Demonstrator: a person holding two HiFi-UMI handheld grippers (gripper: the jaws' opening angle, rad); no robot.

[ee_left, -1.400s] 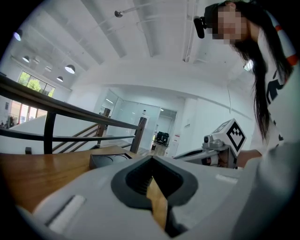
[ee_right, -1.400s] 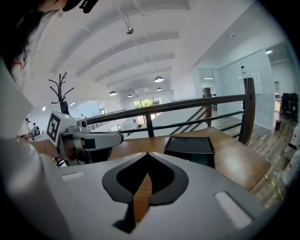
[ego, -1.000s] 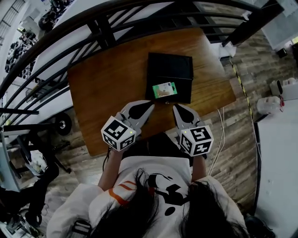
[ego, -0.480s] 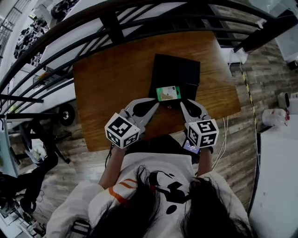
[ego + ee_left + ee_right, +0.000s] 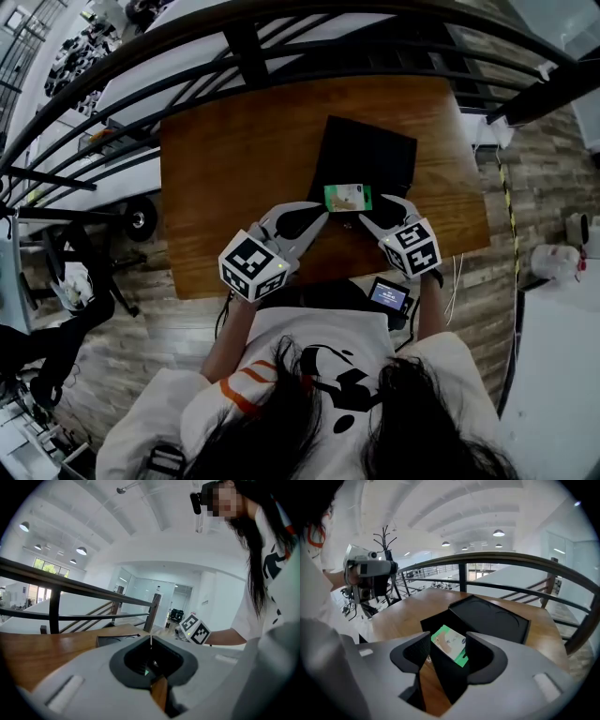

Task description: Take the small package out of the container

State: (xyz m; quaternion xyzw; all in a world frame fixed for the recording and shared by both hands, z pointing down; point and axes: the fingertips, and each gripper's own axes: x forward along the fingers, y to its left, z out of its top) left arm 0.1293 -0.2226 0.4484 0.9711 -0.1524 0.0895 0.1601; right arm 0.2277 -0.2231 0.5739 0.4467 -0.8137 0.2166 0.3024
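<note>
The right claw point(image 5: 380, 209) has its jaws apart and clamps nothing. Seen from the right gripper view, the small green package point(image 5: 452, 649) shows in the gap between the two jaws, just ahead of the tips point(image 5: 448, 639); it leans tilted inside the near part of the black container point(image 5: 492, 616). I cannot tell whether either jaw touches the package. The container's near wall stands right in front of this claw, and its flat far part, with two round hollows, stretches away beyond the tips.

From the head view the package point(image 5: 348, 198) lies just to the left of the right claw, at the container's point(image 5: 370, 155) near edge.

The left claw point(image 5: 319, 216) has its jaws together, with nothing held; in the left gripper view the tips point(image 5: 151, 641) meet in a thin seam. It points at the near left corner of the container, which sits just ahead of its tips. The package lies to this claw's right, a little beyond the tips. The right claw's marker cube point(image 5: 196, 629) shows ahead and to the right.

Both claws hover over the near edge of the wooden table point(image 5: 234, 159). A dark railing point(image 5: 234, 37) runs beyond the table's far side, ahead of both claws
</note>
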